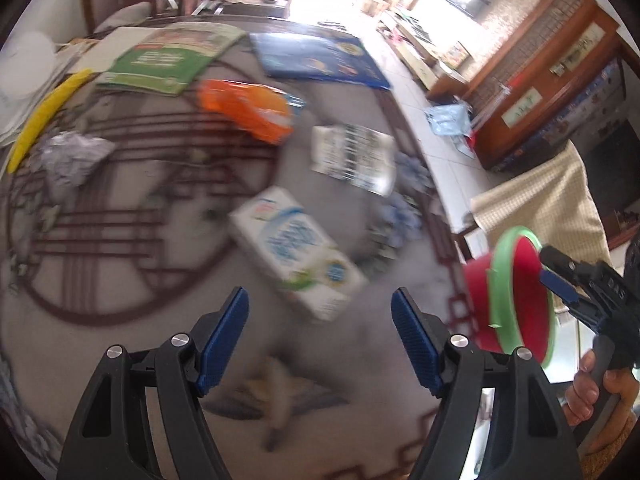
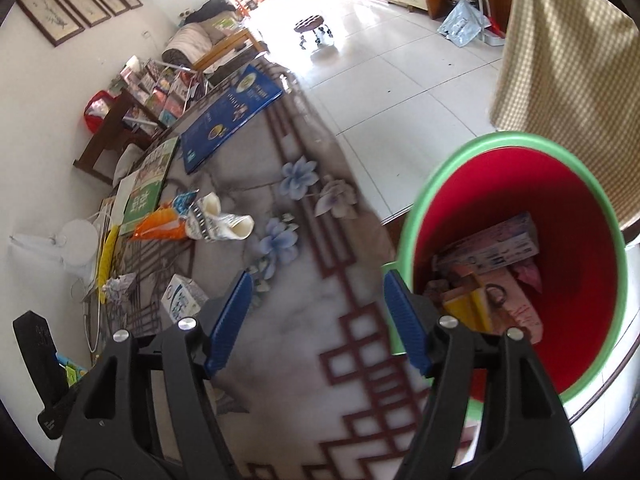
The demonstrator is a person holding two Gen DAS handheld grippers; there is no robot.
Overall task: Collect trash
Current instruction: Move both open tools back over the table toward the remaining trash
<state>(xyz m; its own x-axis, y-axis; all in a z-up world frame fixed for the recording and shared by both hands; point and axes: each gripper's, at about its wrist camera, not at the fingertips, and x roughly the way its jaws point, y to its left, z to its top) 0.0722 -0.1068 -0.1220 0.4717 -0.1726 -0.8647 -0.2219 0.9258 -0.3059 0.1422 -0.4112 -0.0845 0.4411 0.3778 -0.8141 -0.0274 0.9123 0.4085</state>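
Observation:
A white and blue carton (image 1: 298,250) lies on the patterned table, just ahead of my open, empty left gripper (image 1: 320,340). Beyond it lie a white printed wrapper (image 1: 352,158), an orange snack bag (image 1: 248,108) and crumpled foil (image 1: 72,156). My right gripper (image 2: 316,320) is open and empty, beside the rim of a red bin with a green rim (image 2: 516,252) that holds several boxes. The right gripper (image 1: 560,280) also shows in the left wrist view at the bin (image 1: 516,292). The carton (image 2: 182,298), wrapper (image 2: 220,224), orange bag (image 2: 160,226) and foil (image 2: 118,284) show in the right wrist view.
A green book (image 1: 168,60), a blue book (image 1: 316,56) and a yellow strip (image 1: 44,116) lie at the table's far side. A checked cloth (image 2: 560,80) hangs by the bin. The tiled floor (image 2: 400,80) lies beyond the table edge. A white fan (image 2: 76,244) stands at the left.

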